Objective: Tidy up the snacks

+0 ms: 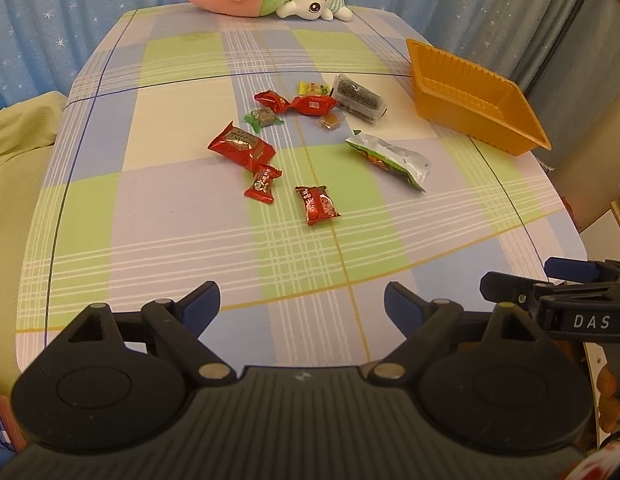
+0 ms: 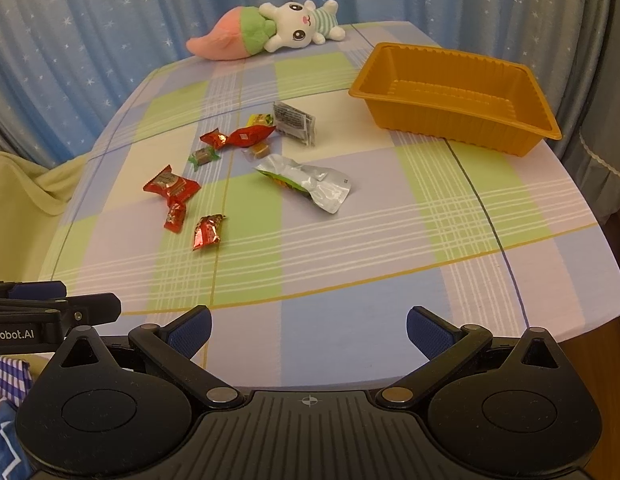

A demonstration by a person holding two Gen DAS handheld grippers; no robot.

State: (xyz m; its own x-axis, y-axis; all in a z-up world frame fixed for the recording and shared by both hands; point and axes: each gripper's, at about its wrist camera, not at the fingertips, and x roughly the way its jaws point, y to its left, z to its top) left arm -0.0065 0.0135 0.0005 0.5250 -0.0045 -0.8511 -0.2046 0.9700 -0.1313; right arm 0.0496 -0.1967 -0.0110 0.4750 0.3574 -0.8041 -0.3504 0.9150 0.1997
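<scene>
Your right wrist view shows the orange tray's point(image 2: 454, 96) bare inside; the left wrist view shows mostly its outer wall. Your left gripper point(image 1: 302, 310) and right gripper point(image 2: 308, 330) both gape wide, holding nothing, over the desk's point(image 2: 350, 240) near edge. The snacks point(image 1: 310, 136) lie scattered mid-desk, left of the tray.
</scene>
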